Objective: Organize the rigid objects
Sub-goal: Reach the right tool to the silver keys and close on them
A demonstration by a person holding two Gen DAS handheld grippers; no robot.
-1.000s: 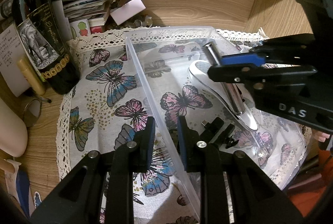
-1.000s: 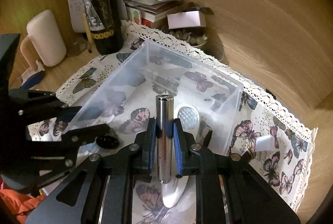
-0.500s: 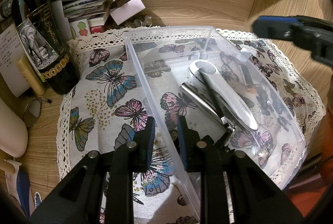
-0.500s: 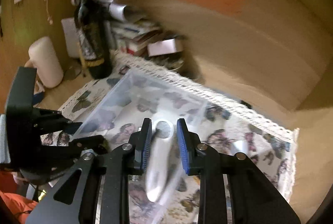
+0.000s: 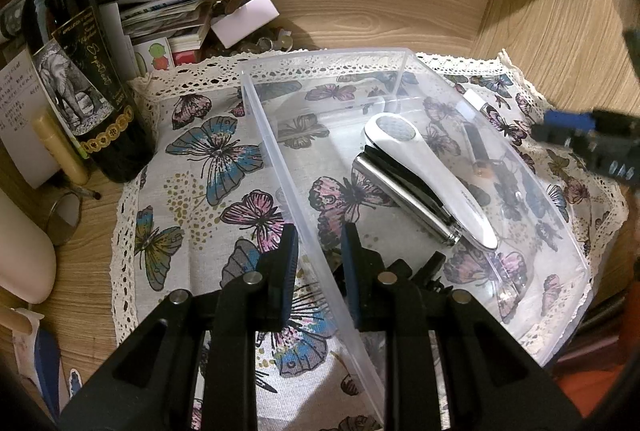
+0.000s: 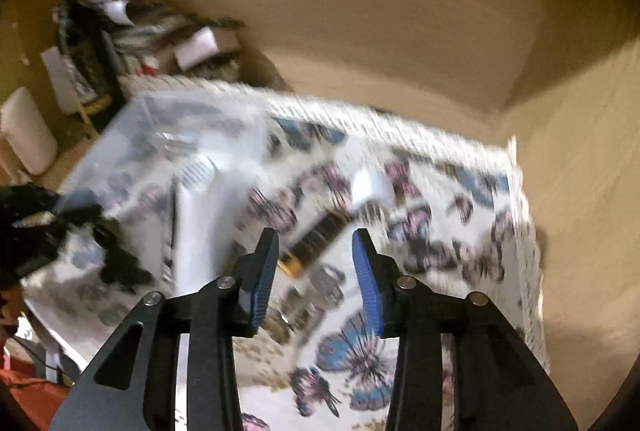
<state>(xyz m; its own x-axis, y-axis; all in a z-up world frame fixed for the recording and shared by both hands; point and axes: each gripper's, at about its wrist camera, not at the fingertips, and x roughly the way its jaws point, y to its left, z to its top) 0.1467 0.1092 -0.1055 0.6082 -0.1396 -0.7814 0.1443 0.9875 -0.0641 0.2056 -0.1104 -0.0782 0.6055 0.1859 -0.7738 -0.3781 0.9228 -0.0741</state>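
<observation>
A: Nearest first — what's the left gripper (image 5: 318,263) doing?

B: Clenched on the near wall of the clear bin (image 5: 532,167), steadying it. Inside lie a white handheld gadget (image 5: 430,175) and a steel cylinder (image 5: 404,197) touching along its side.

A: And the right gripper (image 6: 314,269)?

B: Empty, its jaws opening, nothing between them. I'd judge one item is stowed and it's out for the next.

A: Which one?

B: Likely the dark tube with a gold end (image 6: 316,241) on the butterfly cloth (image 6: 440,271), just beyond the fingers. It'd need the jaws lined up across the tube, then lowered.

A: Anything unclear?

B: The right view is smeared — the white piece (image 6: 370,187) farther off can't be identified. A black object in the bin's near corner hides behind the left gripper.
</observation>
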